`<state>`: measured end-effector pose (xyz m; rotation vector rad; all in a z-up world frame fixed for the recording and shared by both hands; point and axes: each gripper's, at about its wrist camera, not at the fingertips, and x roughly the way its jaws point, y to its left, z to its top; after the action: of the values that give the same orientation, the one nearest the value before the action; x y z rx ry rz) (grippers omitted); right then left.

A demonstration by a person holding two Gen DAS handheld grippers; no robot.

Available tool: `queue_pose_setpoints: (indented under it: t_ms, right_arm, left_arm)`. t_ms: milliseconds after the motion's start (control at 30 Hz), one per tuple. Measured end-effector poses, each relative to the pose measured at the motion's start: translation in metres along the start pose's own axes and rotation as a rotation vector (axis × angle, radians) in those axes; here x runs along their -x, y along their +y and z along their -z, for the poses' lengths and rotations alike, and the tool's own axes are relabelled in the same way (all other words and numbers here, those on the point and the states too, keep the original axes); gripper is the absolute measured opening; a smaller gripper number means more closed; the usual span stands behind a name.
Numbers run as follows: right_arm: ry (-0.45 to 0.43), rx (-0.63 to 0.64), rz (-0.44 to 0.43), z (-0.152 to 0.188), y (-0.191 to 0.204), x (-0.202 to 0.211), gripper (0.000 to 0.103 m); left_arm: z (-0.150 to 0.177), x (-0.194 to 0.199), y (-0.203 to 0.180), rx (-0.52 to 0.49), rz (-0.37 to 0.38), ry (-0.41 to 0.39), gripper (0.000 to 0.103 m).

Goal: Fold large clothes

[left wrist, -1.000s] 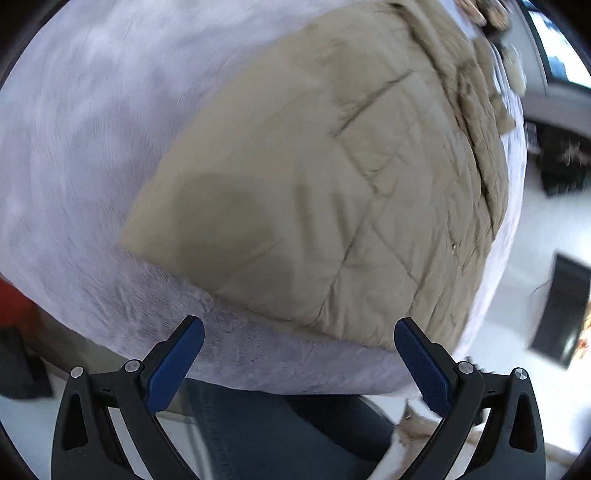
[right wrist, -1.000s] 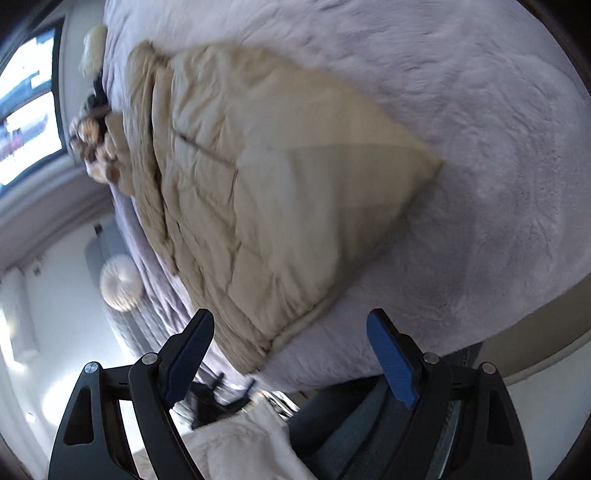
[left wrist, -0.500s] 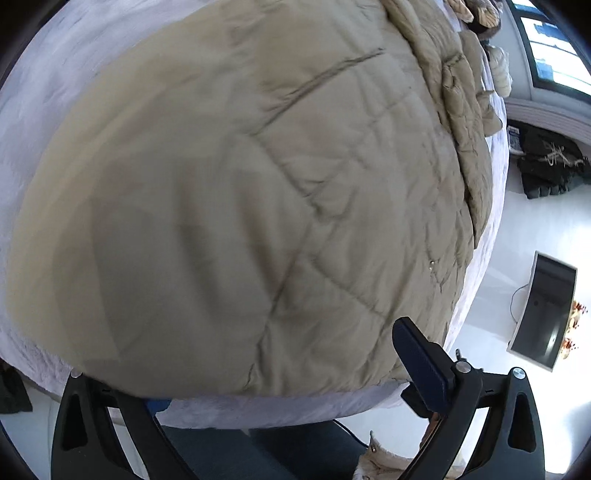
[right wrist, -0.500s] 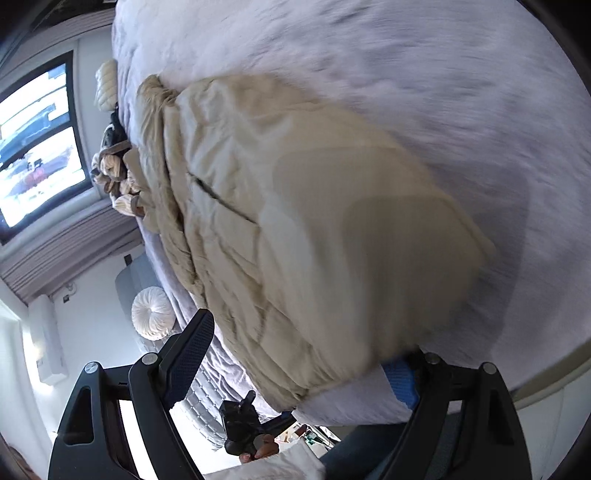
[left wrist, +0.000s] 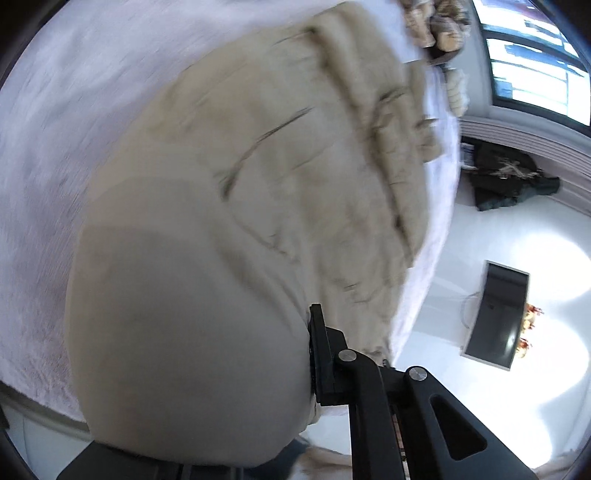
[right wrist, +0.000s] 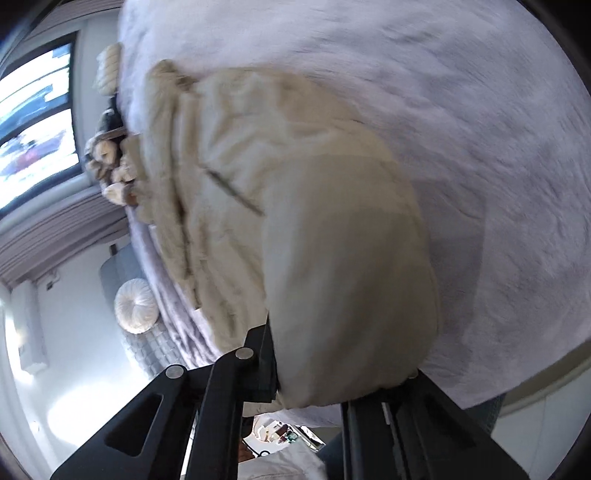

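A large beige quilted jacket lies on a pale lilac fuzzy bed cover. My left gripper is shut on the jacket's near hem, which bulges between the jaws and hides the left finger. In the right wrist view the same jacket stretches away over the bed cover. My right gripper is shut on the other near corner of the hem, the cloth bunched between the jaws and lifted a little off the bed.
Stuffed toys sit at the far end of the bed by a window. A dark monitor and dark clothes lie on the white floor. A round white cushion sits beside the bed.
Both grippers moved forward onto the jacket's near hem and closed on it. The hem is now bunched up and lifted at both corners.
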<state>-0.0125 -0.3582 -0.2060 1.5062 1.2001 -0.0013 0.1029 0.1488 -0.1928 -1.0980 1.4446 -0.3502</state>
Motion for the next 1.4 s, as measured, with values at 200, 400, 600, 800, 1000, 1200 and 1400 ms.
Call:
queue_pose_setpoints:
  t_ms: [200,400,600,800,1000,1200,1400]
  right_arm:
    - [-0.036,0.14,-0.1,-0.016,0.061,0.012,0.011]
    - [-0.062,0.289,-0.121,-0.05,0.139,0.003,0.011]
    - [-0.067,0.381,-0.114,-0.097,0.202,-0.028,0.011]
    - [-0.069,0.388,-0.069,-0.15,0.245,-0.074,0.011]
    - [-0.073,0.39,0.009,-0.182,0.263,-0.111,0.011]
    - [-0.062,0.37,0.068,-0.195,0.264,-0.127,0.021]
    - [-0.045,0.459,0.072,-0.183,0.285,-0.12,0.072]
  left_arm:
    - [-0.04,0.032,-0.046,-0.088,0.112,-0.092,0.014]
    - [-0.093,0.035,-0.101,-0.226,0.144,-0.148,0.014]
    - [-0.154,0.019,-0.143,-0.286,0.129,-0.216,0.014]
    - [-0.208,0.0,-0.155,-0.306,0.026,-0.244,0.014]
    - [-0.238,-0.024,-0.153,-0.31,-0.128,-0.244,0.018]
    - [-0.233,-0.018,-0.17,-0.387,-0.245,-0.27,0.091]
    - [-0.211,-0.004,-0.191,-0.499,-0.351,-0.317,0.094]
